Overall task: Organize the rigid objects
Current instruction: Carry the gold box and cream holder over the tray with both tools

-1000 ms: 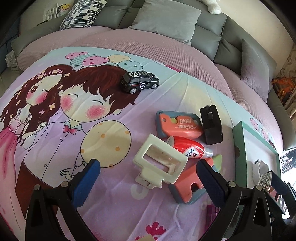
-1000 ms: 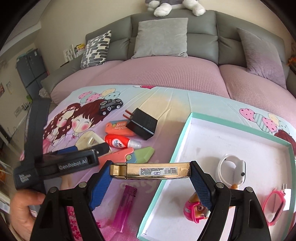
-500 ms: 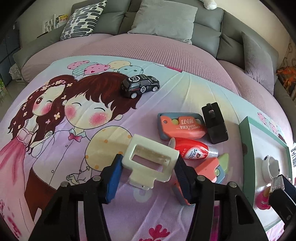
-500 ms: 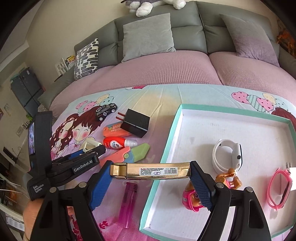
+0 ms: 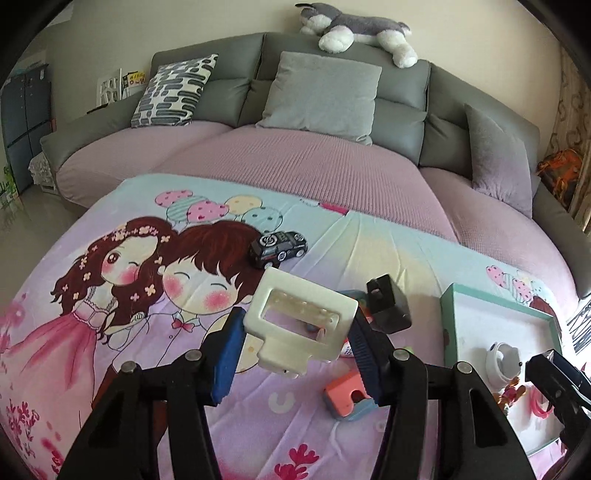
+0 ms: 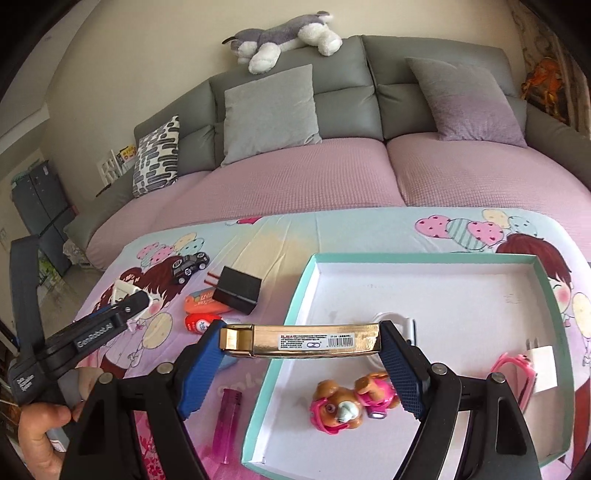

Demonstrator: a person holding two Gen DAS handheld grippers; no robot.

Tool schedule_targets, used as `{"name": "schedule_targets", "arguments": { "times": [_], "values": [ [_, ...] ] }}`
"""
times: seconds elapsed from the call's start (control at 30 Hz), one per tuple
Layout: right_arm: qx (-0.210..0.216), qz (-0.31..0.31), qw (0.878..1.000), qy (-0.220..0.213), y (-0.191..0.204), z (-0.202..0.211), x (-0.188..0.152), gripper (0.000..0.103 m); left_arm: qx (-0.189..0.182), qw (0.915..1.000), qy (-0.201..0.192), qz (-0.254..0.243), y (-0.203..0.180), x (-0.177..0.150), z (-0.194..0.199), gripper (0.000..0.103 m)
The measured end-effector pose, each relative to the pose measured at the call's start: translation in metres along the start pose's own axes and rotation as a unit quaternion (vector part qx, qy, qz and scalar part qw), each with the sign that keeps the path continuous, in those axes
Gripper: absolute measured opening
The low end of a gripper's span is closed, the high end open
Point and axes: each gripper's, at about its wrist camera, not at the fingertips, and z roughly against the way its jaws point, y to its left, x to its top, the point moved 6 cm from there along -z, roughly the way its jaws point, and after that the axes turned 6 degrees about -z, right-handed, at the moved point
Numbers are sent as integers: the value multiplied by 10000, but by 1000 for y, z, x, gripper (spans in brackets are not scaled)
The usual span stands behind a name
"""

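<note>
One cream plastic clip (image 5: pixel 301 325): a flat rectangular frame with an open window and a short tab below, glossy and hard. It hangs clear of the bedsheet (image 5: pixel 110 369), clamped at its two short ends between the blue ribbed pads of the left gripper (image 5: pixel 295 354), jaws drawn in to the frame's width. Its long axis runs across the jaws, tab pointing down towards the camera.

One gold box (image 6: pixel 301 339): slim, metallic, oblong, barcode label on the near edge. The right gripper (image 6: pixel 301 363) holds it by its ends, jaws spread wide to its full length, long axis level across them. It hangs over the near left edge of the tray (image 6: pixel 295 306).

One tray: shallow, white inside, mint-green rim, card-like. In it: one white watch-like band (image 6: pixel 402 323), partly hidden behind the box; two toy pup figures (image 6: pixel 351 400) in pink, touching; one pair of pink goggles (image 6: pixel 515 371); one white tag (image 6: pixel 543 363).

On the cartoon-printed sheet, left of the tray: one black toy car (image 6: pixel 190 266); one black plug adapter (image 6: pixel 238 290) with two prongs; one orange case (image 6: pixel 203 301); one red glue bottle (image 6: pixel 201 323); one pink translucent lighter (image 6: pixel 227 424); one orange and blue block (image 5: pixel 349 398).

Behind: one grey sofa (image 6: pixel 343 96), four cushions, one plush husky (image 6: pixel 280 35) lying along its back.

One bare hand (image 6: pixel 40 439) grips the left tool's handle.
</note>
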Motion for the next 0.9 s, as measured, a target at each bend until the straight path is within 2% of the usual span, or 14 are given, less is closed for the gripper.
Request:
{"name": "schedule_targets", "arguments": {
  "times": [0.23,0.47,0.7,0.9],
  "values": [
    [-696,-224,9970,-273,-47,14,12,83,-342,9984,-328,-318,-33,13,19,57],
    [-1380,-226,9895,-365,-79,15,12,83,-468,9950,-288,-831,-78,10,20,57],
    [-2078,69,9771,-456,-100,12,15,83,-884,9895,-114,-1139,-130,13,13,57],
    [-2228,-388,9732,-427,-128,12,16,83,-948,9854,-50,-1416,-163,20,1,57]
  ]
}}
